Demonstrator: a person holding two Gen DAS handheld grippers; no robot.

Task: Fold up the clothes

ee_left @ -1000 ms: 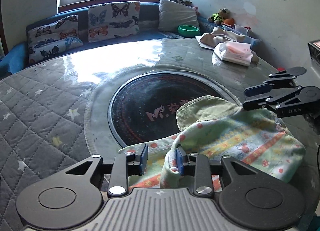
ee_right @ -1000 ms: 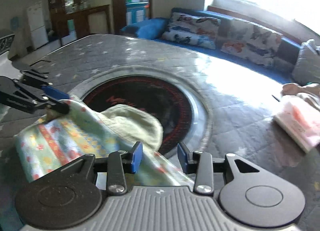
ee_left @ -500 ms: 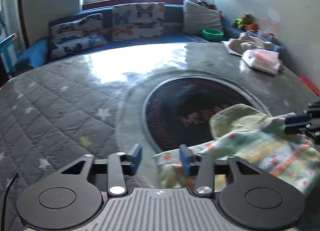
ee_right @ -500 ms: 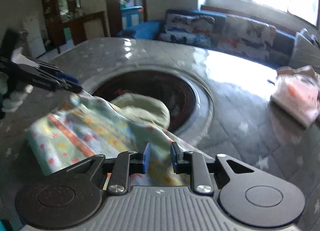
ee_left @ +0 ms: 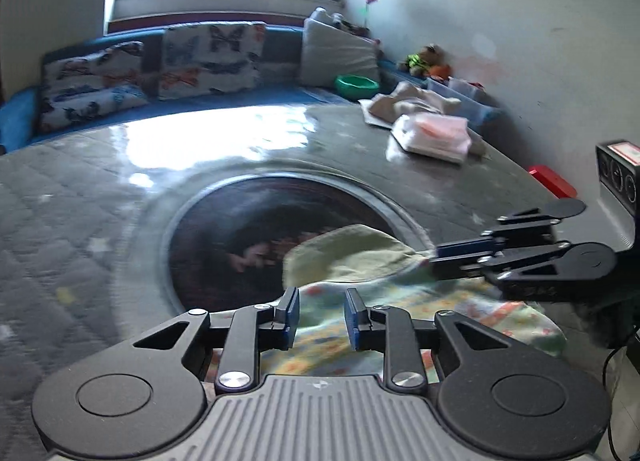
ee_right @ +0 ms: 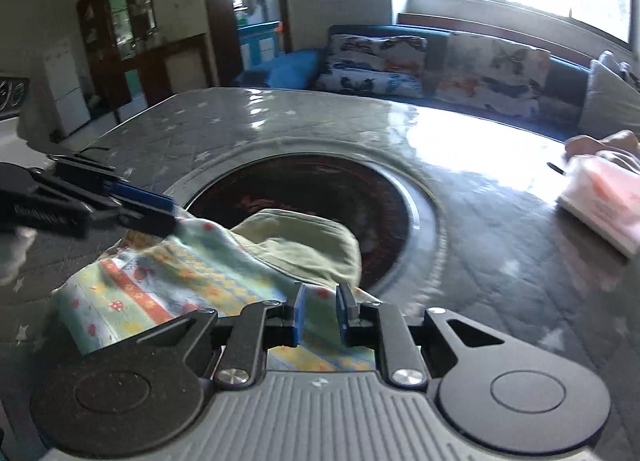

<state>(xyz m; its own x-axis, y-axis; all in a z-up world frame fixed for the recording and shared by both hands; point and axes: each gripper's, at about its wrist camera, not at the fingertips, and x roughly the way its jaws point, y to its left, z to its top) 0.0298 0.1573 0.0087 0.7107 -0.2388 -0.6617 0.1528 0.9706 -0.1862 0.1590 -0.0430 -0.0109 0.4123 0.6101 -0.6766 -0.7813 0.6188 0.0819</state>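
Sunlit from a wide window, a living room holds a large table [ee_left: 100, 189] covered in grey quilted cloth with stars, with a dark round inset [ee_left: 248, 229] at its middle and a blue sofa with butterfly cushions [ee_left: 208, 57] behind.

On the near edge of the table lies a small patterned garment [ee_right: 160, 285], pale green with orange and yellow bands, its plain green inner side [ee_right: 304, 241] flipped over the rim of the dark inset. It is rumpled and only partly doubled over, so the folding looks barely begun; smoothing and the main folds seem to remain. Far off on the table sits a neat pink and white stack [ee_left: 436, 133] (perhaps clothes already folded, though that is hard to tell).

Both sets of jaws have just been closing. The left gripper [ee_left: 322, 319] has cloth showing between its blue pads, but a gap remains, so no grip is evident. The right gripper [ee_right: 320, 315] stands narrower, with the garment's edge between its pads; whether it pinches the cloth cannot be told.
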